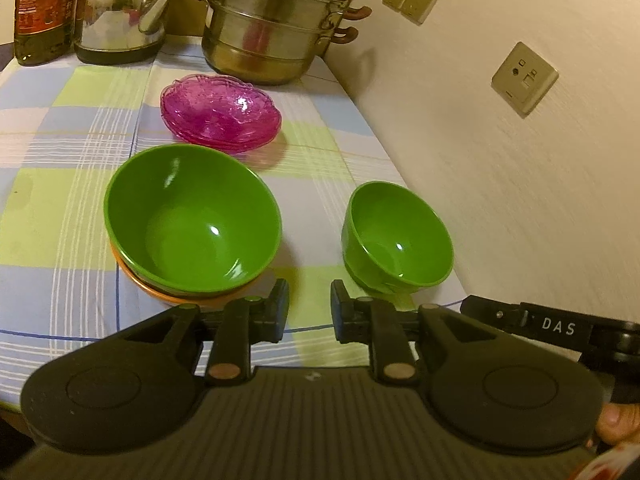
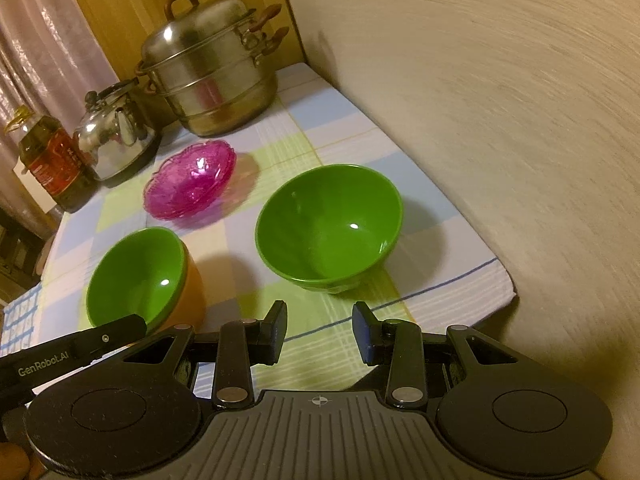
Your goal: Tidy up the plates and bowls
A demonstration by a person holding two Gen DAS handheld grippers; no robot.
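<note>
A green bowl (image 1: 192,216) sits nested in an orange bowl (image 1: 172,294) on the checked tablecloth; the same pair shows in the right wrist view as green bowl (image 2: 136,276) in orange bowl (image 2: 192,292). A second green bowl (image 1: 398,236) (image 2: 328,228) stands alone beside the wall. Behind them lies a stack of pink glass plates (image 1: 220,114) (image 2: 190,178). My left gripper (image 1: 310,312) hovers open in front of the gap between the bowls, nothing between its fingers. My right gripper (image 2: 320,332) is open and empty just short of the lone green bowl.
At the back stand a steel steamer pot (image 1: 272,28) (image 2: 212,76), a kettle (image 1: 120,16) (image 2: 116,132) and an oil bottle (image 1: 44,12) (image 2: 52,164). The wall (image 1: 500,180) with sockets (image 1: 524,78) runs along the table's right edge. The near table edge (image 2: 500,280) is close.
</note>
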